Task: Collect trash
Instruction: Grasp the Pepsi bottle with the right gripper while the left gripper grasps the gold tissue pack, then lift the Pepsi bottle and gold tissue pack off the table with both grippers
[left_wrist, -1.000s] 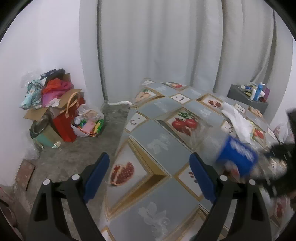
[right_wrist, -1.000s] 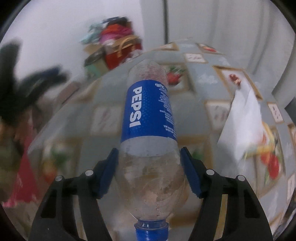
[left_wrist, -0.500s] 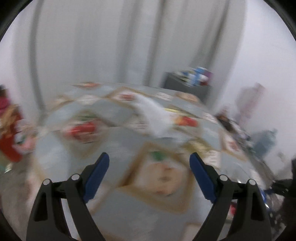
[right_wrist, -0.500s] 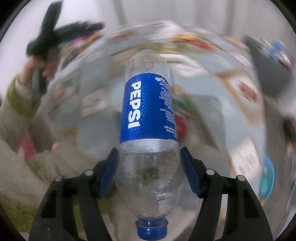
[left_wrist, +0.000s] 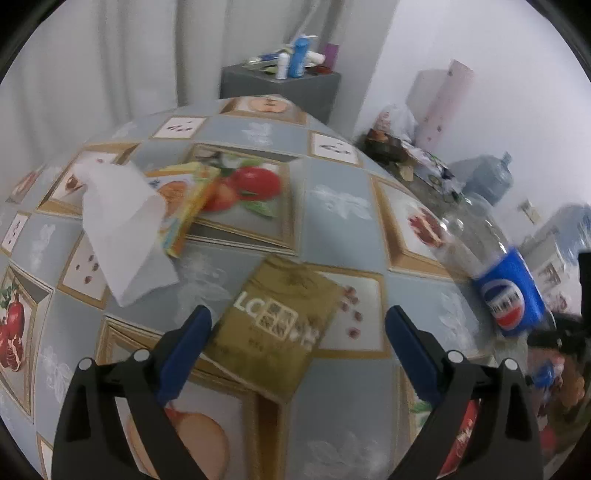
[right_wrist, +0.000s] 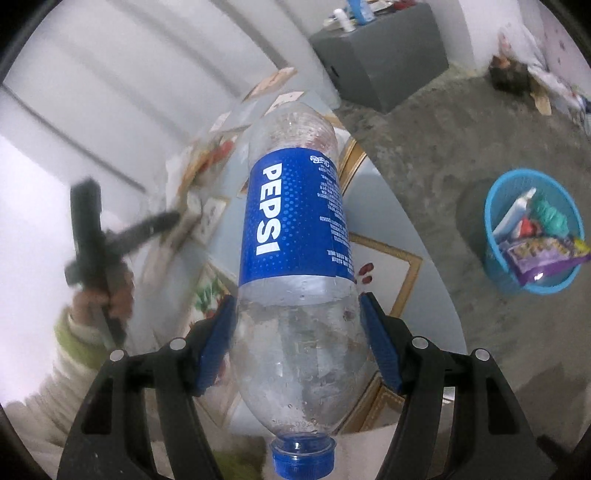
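Observation:
My right gripper (right_wrist: 297, 339) is shut on an empty Pepsi bottle (right_wrist: 295, 236), cap toward the camera, held above the table edge. The bottle also shows at the right of the left wrist view (left_wrist: 506, 288). My left gripper (left_wrist: 297, 332) is open and empty, just above a gold packet (left_wrist: 280, 321) on the patterned tablecloth (left_wrist: 332, 206). A white tissue (left_wrist: 122, 229) and a yellow-orange carton (left_wrist: 188, 210) lie farther back on the table. A blue trash basket (right_wrist: 532, 232) holding several wrappers stands on the floor to the right.
A grey cabinet (left_wrist: 280, 88) with bottles on top stands behind the table by the curtain. Clutter and a large water jug (left_wrist: 487, 177) lie along the right wall. The floor (right_wrist: 424, 155) is bare concrete between table and basket.
The left gripper has swung right across the table and now hovers over the gold packet. The right gripper, still holding the bottle, has turned right so the blue basket is in view.

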